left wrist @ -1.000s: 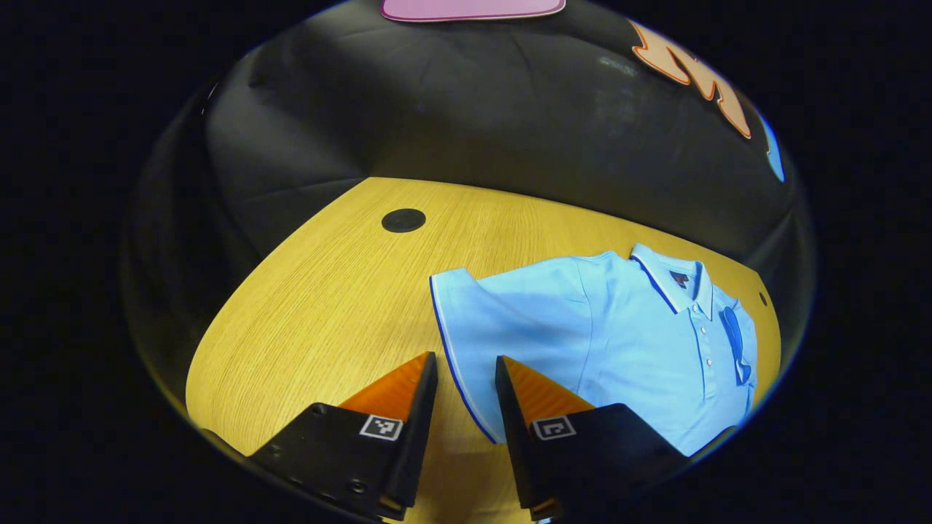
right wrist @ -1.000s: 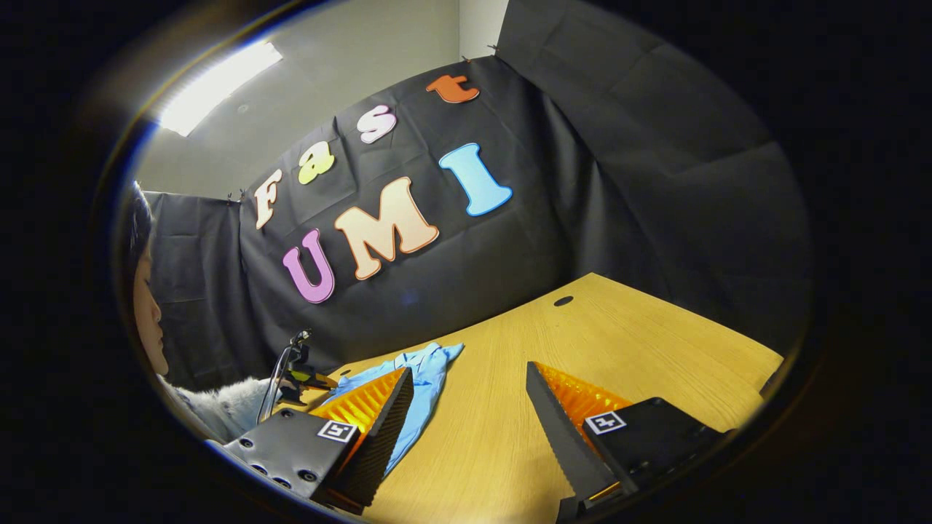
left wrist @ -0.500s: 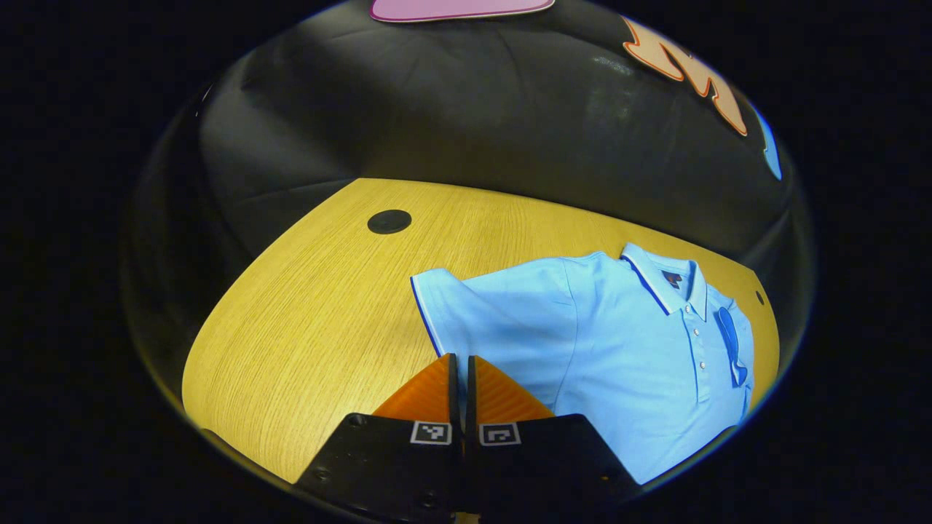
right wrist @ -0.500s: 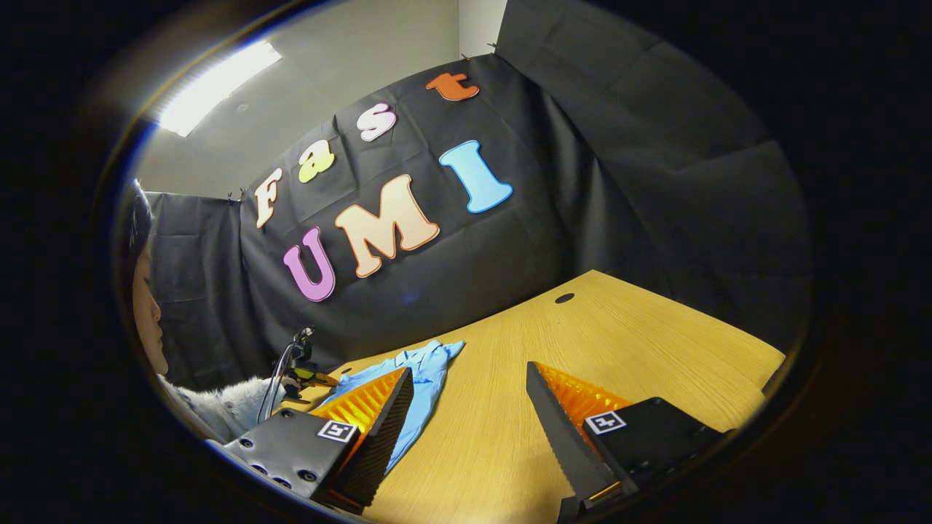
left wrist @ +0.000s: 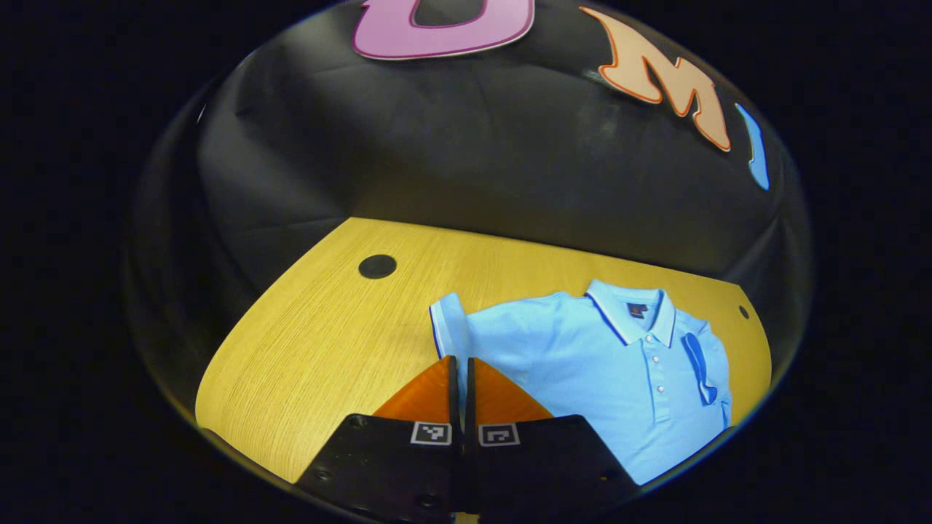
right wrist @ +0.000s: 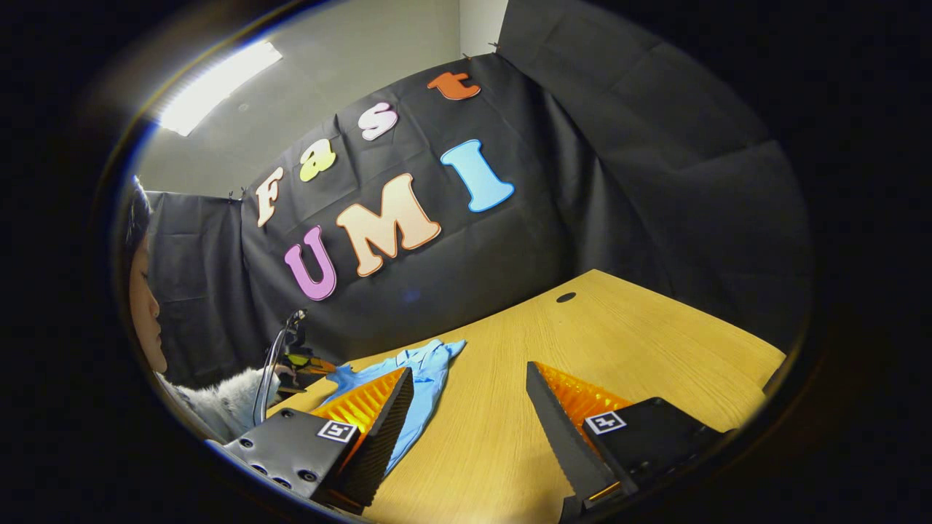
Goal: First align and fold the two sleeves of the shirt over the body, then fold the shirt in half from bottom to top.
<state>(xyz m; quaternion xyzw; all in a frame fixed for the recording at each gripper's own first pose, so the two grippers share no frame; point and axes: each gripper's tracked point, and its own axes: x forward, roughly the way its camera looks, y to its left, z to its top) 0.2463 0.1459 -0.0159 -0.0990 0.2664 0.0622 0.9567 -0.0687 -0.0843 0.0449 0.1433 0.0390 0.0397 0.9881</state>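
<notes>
Two hand-held grippers | left (left wrist: pixel 459 364) pinches shirt (left wrist: pixel 597 371) sleeve, seemingly | right (right wrist: pixel 466 382) agape over table (right wrist: pixel 655 349)

A yellow wood-grain counter (left wrist: pixel 320 342) with a round dark grommet hole (left wrist: pixel 377 266) near its far edge. Black cloth wall (right wrist: pixel 597 182) behind it. A bright ceiling light (right wrist: pixel 218 84) glows overhead.

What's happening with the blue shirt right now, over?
Left gripper jaws shut on the shirt's sleeve, sleeve lifted off the table. Right gripper jaws open, holding nothing. Blue shirt flat, nothing in the way.
</notes>
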